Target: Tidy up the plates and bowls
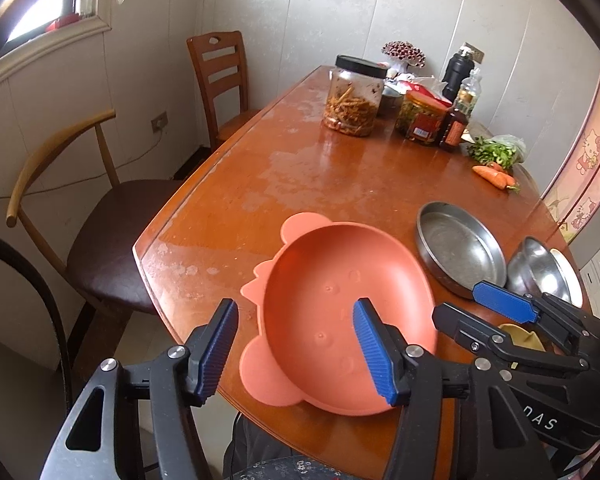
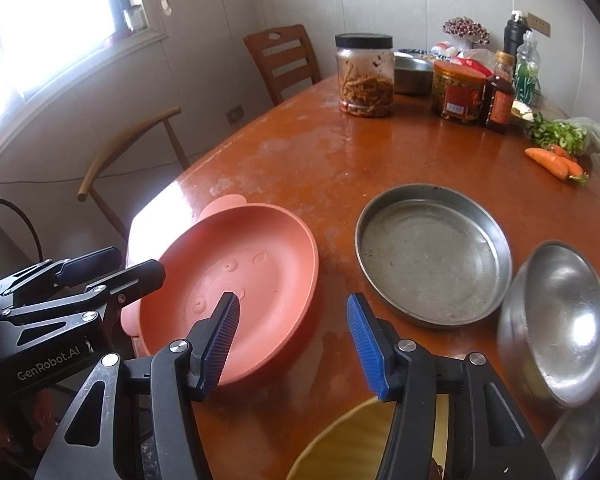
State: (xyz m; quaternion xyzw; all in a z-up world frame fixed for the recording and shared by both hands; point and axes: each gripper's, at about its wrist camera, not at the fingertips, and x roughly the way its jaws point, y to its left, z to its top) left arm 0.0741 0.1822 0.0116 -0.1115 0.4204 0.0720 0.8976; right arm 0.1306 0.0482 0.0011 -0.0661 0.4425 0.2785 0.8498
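Observation:
A salmon-pink animal-shaped plate [image 1: 332,292] [image 2: 240,272] lies flat near the table's front edge. My left gripper [image 1: 296,350] hovers open over its near left rim, with the pads clear of it. My right gripper [image 2: 294,340] stands open above the plate's right rim and the bare wood beside it, holding nothing. A shallow round steel pan [image 1: 460,248] [image 2: 432,256] sits to the right of the plate. Further right, a steel bowl [image 1: 540,268] [image 2: 560,328] rests tilted on its side. A yellow plate [image 2: 348,440] lies under the right gripper at the near edge.
At the far end of the wooden table [image 1: 300,168] stand a black-lidded jar [image 1: 354,96], a red-lidded jar [image 1: 422,118], bottles [image 1: 456,120], greens and carrots [image 1: 496,176]. Two chairs [image 1: 100,216] stand along the left side.

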